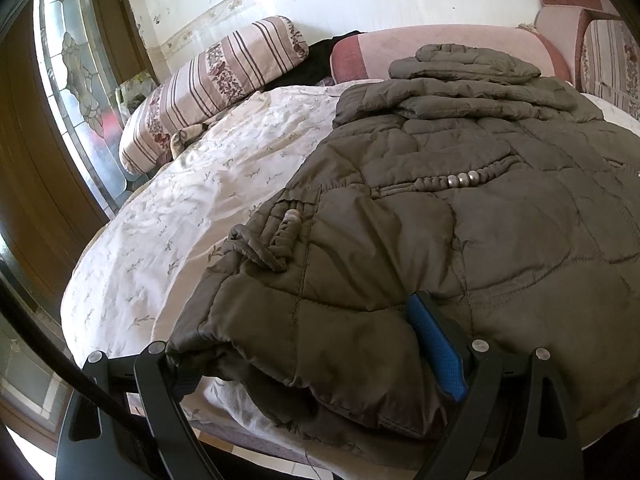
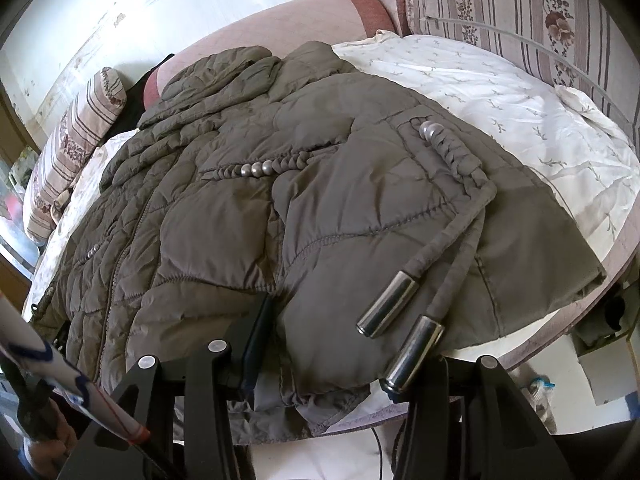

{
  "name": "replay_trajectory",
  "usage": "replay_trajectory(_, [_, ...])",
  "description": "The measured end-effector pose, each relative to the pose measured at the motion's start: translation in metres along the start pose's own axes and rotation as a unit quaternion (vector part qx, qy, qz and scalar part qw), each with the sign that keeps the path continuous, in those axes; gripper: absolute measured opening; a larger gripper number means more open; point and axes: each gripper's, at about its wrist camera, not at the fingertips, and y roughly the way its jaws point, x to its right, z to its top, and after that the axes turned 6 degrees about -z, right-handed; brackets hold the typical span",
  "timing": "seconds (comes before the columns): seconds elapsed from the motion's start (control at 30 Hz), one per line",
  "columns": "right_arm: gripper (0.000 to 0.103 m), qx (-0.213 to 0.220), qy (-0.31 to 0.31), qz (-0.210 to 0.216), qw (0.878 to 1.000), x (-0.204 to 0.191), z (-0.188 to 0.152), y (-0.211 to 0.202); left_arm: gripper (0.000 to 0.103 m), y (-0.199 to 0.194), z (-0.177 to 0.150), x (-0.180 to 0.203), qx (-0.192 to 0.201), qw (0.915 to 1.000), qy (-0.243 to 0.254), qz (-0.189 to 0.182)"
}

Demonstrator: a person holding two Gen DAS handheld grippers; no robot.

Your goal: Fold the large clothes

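The grey-brown quilted padded jacket [image 1: 460, 216] lies spread across the white floral-print bedsheet [image 1: 180, 208], its hem at the near edge of the bed and its hood or collar end bunched toward the pink upholstered headboard [image 1: 440, 50]. Judged from its puffed, stitched panels, the garment is soft, bulky and fairly light; the shell looks smooth and may slip, and it will likely spring back rather than hold a crease. The left gripper [image 1: 312, 364] stands with jaws wide, straddling the hem corner, the blue pad on one finger lying against the fabric; no closed grasp is evident. The right gripper [image 2: 352, 344] is likewise spread wide at the hem, its fingers either side of a fold of cloth. The sensible hold is the doubled hem edge at both corners, taking several layers at once. The fabric drawcords with metal cylinder ends [image 2: 404, 332] lie loose near the right gripper and could snag or swing. The sleeves cannot be traced with certainty, and the left finger of the left gripper is partly buried under cloth. A striped floral bolster pillow [image 1: 208, 92] rests well apart.
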Motion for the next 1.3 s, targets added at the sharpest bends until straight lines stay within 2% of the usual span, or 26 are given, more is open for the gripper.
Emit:
replay_trajectory(0.07, [0.044, 0.003, 0.003, 0.001, 1.000, 0.001, 0.000, -0.001, 0.090, 0.000, 0.000, 0.000, 0.000, 1.0000, 0.000, -0.001])
replay_trajectory(0.13, [0.034, 0.011, 0.010, 0.007, 1.000, 0.003, 0.001, -0.004, 0.090, -0.001, 0.001, 0.001, 0.001, 1.0000, 0.002, -0.002])
replay_trajectory(0.2, [0.029, 0.021, 0.012, 0.009, 1.000, 0.004, 0.002, -0.009, 0.087, -0.002, 0.001, 0.001, 0.003, 1.0000, 0.003, -0.007])
replay_trajectory(0.57, [0.031, 0.013, 0.003, 0.002, 1.000, 0.002, 0.001, -0.005, 0.060, -0.008, 0.001, 0.008, 0.017, 0.9995, 0.023, -0.016])
replay_trajectory(0.67, [0.031, 0.012, 0.001, 0.001, 1.000, 0.001, 0.001, -0.004, 0.050, -0.011, 0.002, 0.007, 0.023, 0.9992, 0.022, -0.026])
replay_trajectory(0.73, [0.029, 0.014, -0.001, -0.002, 1.000, 0.000, 0.002, -0.005, 0.042, -0.013, 0.002, 0.007, 0.027, 0.9989, 0.022, -0.030])
replay_trajectory(0.8, [0.026, 0.021, -0.005, -0.003, 1.000, -0.002, 0.003, -0.008, 0.038, -0.014, 0.002, 0.007, 0.031, 0.9988, 0.020, -0.032])
replay_trajectory(0.97, [0.025, 0.023, -0.009, -0.008, 1.000, -0.003, 0.002, -0.009, 0.041, -0.011, 0.002, 0.012, 0.028, 0.9991, 0.024, -0.021])
replay_trajectory(1.03, [0.026, 0.022, -0.011, -0.007, 1.000, -0.003, 0.002, -0.009, 0.051, -0.008, 0.001, 0.015, 0.021, 0.9993, 0.028, -0.010])
replay_trajectory(1.07, [0.027, 0.020, -0.011, -0.008, 1.000, -0.003, 0.002, -0.008, 0.051, -0.007, 0.001, 0.015, 0.019, 0.9994, 0.027, -0.006])
replay_trajectory(1.1, [0.031, 0.017, -0.010, -0.007, 1.000, -0.002, 0.002, -0.007, 0.051, -0.007, 0.001, 0.014, 0.019, 0.9995, 0.025, -0.008])
replay_trajectory(1.17, [0.032, 0.013, -0.006, -0.006, 1.000, -0.001, 0.002, -0.006, 0.051, -0.007, 0.001, 0.014, 0.019, 0.9995, 0.025, -0.008])
replay_trajectory(1.3, [0.030, 0.013, -0.006, -0.007, 1.000, -0.001, 0.002, -0.006, 0.042, -0.010, 0.002, 0.012, 0.026, 0.9992, 0.026, -0.015])
